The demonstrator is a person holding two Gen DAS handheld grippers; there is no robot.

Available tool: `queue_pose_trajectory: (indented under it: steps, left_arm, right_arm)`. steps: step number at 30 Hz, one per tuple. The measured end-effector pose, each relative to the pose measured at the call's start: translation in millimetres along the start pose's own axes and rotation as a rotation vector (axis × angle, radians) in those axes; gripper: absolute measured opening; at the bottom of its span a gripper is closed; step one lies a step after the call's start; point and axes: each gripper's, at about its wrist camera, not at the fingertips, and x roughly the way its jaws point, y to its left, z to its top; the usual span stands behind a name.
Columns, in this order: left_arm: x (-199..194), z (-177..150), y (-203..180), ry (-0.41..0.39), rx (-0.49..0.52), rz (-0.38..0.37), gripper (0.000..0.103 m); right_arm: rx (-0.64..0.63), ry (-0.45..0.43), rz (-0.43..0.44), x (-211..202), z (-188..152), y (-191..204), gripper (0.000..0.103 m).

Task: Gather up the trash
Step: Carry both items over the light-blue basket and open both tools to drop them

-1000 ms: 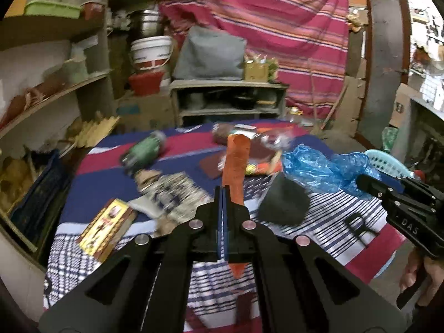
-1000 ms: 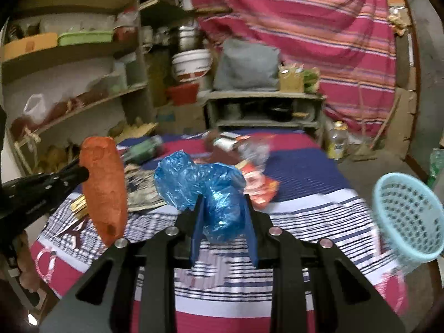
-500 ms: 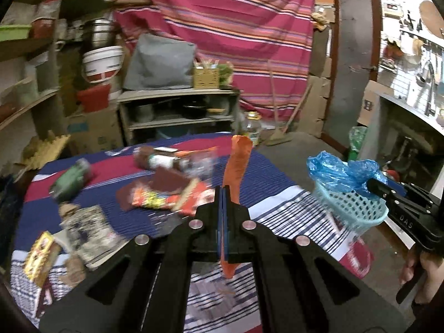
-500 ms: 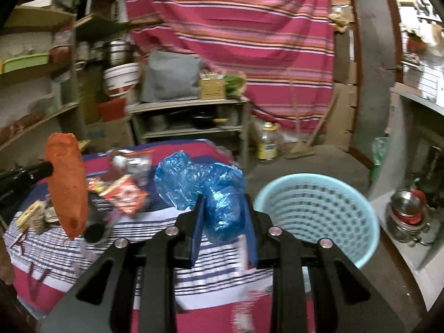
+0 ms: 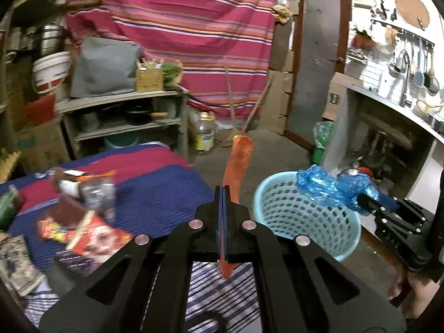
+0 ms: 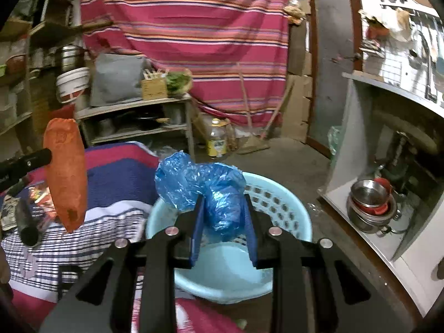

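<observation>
Blue bag (image 6: 211, 191) pinched in my right gripper (image 6: 223, 222) hangs over the basket (image 6: 280, 202). Left gripper (image 5: 223, 216) clamps the orange wrapper (image 5: 238, 166). Nothing's dropped yet, and wrappers (image 5: 83, 230) litter the table (image 5: 166, 191) on the left.

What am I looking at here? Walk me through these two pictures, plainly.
No robot here: a person holds a tool in each hand, and each tool has a camera looking forward along its two black fingers. So one picture is from the left tool, the other from the right.

The left hand-held gripper is shut on a flat orange wrapper. The right hand-held gripper is clamped on a crumpled blue plastic bag, held over a light blue basket.

On the striped cloth to the left lie more snack wrappers, blurred.
</observation>
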Motion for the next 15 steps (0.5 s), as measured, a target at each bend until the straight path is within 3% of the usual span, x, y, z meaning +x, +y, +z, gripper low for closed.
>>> queue_pose_trajectory:
  steps: [15]
  left_arm:
    - [80,13,-85,0.029,0.074,-0.111,0.0]
  right_arm:
    - [0.081,0.022,-0.063,36,-8,-60,0.027]
